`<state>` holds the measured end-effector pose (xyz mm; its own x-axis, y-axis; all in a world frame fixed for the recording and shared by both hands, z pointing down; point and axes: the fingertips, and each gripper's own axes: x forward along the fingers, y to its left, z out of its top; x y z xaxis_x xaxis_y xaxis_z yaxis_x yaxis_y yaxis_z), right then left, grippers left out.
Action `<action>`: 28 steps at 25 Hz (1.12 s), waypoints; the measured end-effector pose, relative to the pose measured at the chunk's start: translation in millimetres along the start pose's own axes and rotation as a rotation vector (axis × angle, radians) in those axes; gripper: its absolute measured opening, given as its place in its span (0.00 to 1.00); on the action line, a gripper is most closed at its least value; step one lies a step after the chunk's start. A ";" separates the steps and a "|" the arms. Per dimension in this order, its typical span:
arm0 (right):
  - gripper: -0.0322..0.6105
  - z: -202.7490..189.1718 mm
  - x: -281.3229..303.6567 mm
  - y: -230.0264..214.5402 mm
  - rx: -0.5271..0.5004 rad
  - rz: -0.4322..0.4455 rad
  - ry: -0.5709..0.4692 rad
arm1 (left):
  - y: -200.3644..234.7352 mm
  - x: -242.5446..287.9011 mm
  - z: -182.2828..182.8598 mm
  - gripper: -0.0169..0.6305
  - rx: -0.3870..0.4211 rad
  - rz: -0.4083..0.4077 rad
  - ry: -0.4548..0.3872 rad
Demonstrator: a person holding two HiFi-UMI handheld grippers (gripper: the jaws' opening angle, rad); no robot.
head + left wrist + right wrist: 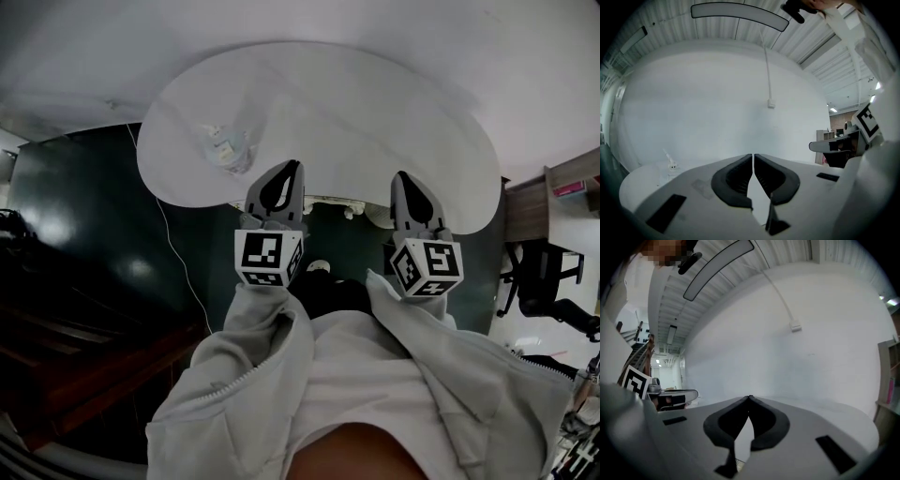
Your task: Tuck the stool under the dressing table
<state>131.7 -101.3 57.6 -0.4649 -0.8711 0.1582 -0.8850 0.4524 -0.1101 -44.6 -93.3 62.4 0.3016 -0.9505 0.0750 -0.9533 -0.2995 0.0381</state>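
Observation:
The white, kidney-shaped dressing table (328, 103) fills the upper middle of the head view. Both grippers are held level over its front edge. My left gripper (292, 169) is shut with nothing between its jaws, and the left gripper view shows the tips (753, 155) touching in front of a bare white wall. My right gripper (402, 178) is shut and empty too, its tips (749, 397) meeting in the right gripper view. A white ornate piece (349, 208) shows below the table's front edge between the grippers. I cannot tell whether it belongs to the stool.
A clear packet holding a small white object (225, 145) lies on the table's left part. A white cable (173, 244) runs down the dark green floor. At right stand a wooden shelf (562, 187) and a black office chair (548, 277). Dark wooden boards (84, 356) lie at left.

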 end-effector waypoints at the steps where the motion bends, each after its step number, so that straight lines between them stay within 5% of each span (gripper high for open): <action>1: 0.12 -2.8 -0.8 -1.6 0.005 -0.009 0.006 | -1.4 0.2 -1.4 0.07 0.004 -0.008 0.005; 11: 0.13 -16.0 -2.3 0.8 0.022 -0.035 0.024 | -6.6 -0.9 -11.8 0.07 0.029 -0.046 0.047; 28: 0.13 -21.2 -5.4 3.5 0.028 -0.027 0.044 | 2.3 -15.2 -23.9 0.06 -0.017 0.014 0.083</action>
<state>130.7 -90.9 77.2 -0.4422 -0.8733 0.2043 -0.8964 0.4228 -0.1330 -51.0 -77.5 85.2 0.2886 -0.9442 0.1585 -0.9574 -0.2836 0.0537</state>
